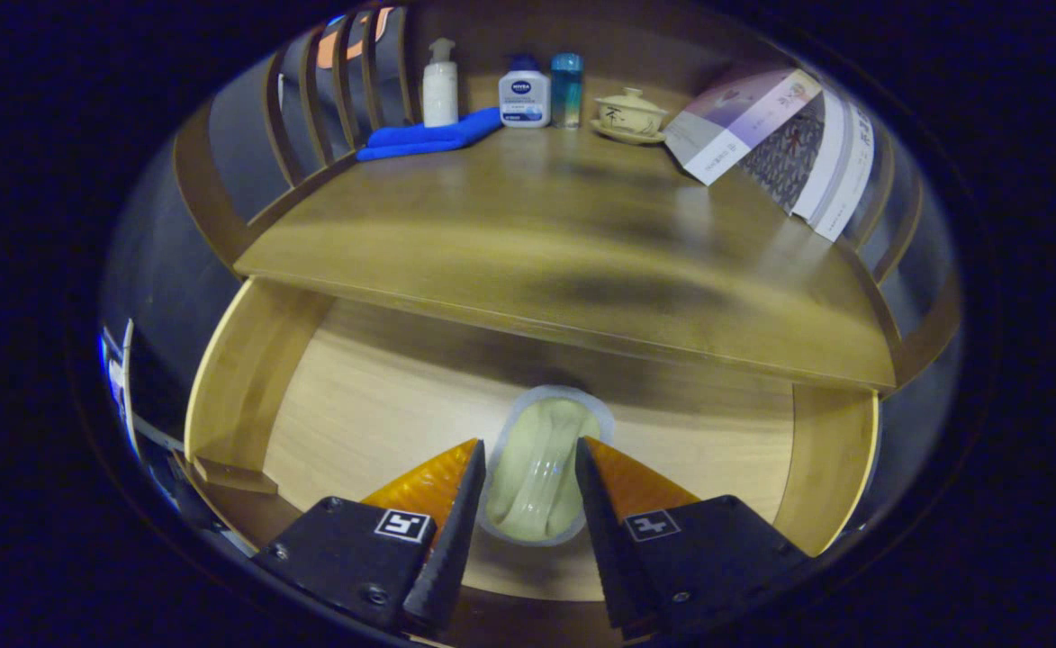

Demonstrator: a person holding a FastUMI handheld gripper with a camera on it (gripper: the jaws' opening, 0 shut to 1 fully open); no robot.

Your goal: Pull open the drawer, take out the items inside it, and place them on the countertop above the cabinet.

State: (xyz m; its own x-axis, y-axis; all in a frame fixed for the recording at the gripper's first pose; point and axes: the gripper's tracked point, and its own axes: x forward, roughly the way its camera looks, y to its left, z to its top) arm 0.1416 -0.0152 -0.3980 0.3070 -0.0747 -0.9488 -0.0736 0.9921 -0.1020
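In the gripper view, the drawer (248,396) is standing pulled open below the countertop (564,261), and a clear packet (541,472) of pale, cream-coloured contents is lying on its light wooden floor. The gripper (532,468) is reaching into the drawer with one finger on each side of the packet, both seeming to press its edges, so it is grasping the packet. At the back of the countertop a folded blue cloth (428,137), a white pump bottle (440,85), a white and blue bottle (525,97), a blue-capped container (567,88) and a lidded teacup on a saucer (629,115) are sitting, with booklets (771,135) leaning beside them.
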